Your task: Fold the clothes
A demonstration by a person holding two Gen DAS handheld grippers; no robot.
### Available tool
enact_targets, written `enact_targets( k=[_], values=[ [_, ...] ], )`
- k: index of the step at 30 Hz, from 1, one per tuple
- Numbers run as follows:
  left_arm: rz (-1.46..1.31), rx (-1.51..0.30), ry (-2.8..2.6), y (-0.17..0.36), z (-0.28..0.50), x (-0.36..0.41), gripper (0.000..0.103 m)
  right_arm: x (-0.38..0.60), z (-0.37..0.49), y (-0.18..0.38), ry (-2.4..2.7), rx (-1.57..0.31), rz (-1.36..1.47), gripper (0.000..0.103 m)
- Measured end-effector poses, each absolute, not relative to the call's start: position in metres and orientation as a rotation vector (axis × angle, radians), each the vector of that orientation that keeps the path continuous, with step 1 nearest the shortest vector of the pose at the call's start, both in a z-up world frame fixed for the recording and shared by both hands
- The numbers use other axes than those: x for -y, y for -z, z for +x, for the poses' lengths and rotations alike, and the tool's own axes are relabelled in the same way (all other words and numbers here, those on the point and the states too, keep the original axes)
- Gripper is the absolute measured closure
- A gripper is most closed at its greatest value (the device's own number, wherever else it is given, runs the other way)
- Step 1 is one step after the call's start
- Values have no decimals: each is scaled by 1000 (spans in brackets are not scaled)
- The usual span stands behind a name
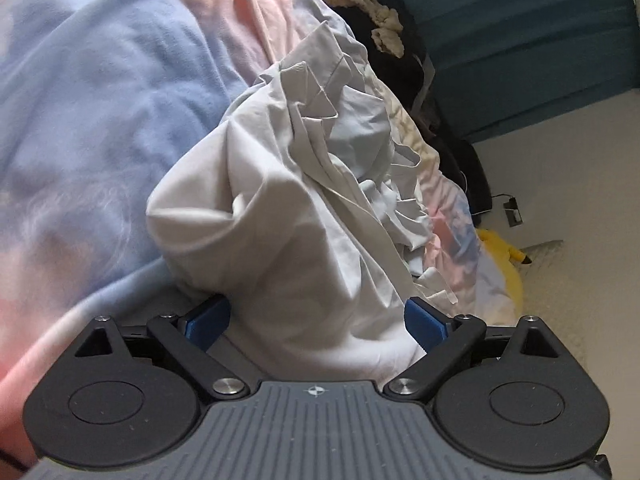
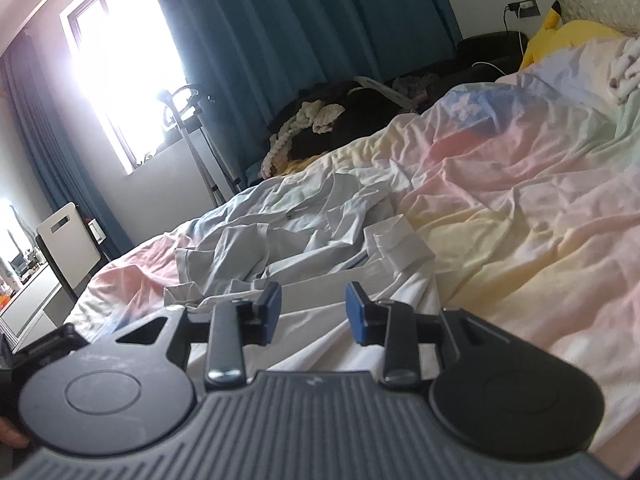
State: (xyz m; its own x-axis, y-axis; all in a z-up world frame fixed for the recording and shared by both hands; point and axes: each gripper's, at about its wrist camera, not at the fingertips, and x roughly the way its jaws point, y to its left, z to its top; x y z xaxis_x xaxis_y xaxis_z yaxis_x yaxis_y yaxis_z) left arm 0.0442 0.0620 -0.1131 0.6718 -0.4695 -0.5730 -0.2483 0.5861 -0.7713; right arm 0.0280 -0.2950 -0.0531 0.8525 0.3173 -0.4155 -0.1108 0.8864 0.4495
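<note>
Left wrist view, left to right: a pastel bedspread in blue and pink fills the left half of the frame. At centre a white shirt stands bunched in a tall ridge of pleats and creases. Its lower mass passes between the blue pads of the left gripper, which stand wide apart, one at each side of the cloth. Whether the pads press the cloth cannot be told. Dark clothing and a teal curtain occupy the upper right.

Right wrist view, left to right: a bright window and the curtain fill the upper left. The shirt lies crumpled on the bed across the middle of the frame, with a squared cuff or placket end right of centre. The right gripper stands at the bottom centre, its pads moderately apart with white cloth showing behind the gap. No cloth is seen pinched between them. The bedspread spreads to the right.

Handling, as a judgement: the shirt appears thin, light and limp. It will drape and slip and will not hold a shape. The firmer parts, namely hems, seams, the collar and the cuffs, offer the surest hold. A pinch on a single layer at an edge should spread the cloth better than a grab at the bunched middle.
</note>
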Motion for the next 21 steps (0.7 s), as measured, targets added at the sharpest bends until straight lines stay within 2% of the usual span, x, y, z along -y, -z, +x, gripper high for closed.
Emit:
enact_targets(
  k=[10, 14, 19, 21],
  values=[
    [-1080, -854, 131, 123, 39, -73, 8, 309, 35, 69, -238, -564, 609, 61],
    [-1106, -839, 121, 125, 42, -74, 8, 316, 37, 79, -252, -605, 744, 55],
    [-1168, -810, 107, 131, 53, -83, 8, 314, 38, 82, -302, -626, 833, 53],
    [-1195, -786, 100, 132, 59, -87, 8, 312, 37, 84, -354, -644, 895, 49]
  ],
)
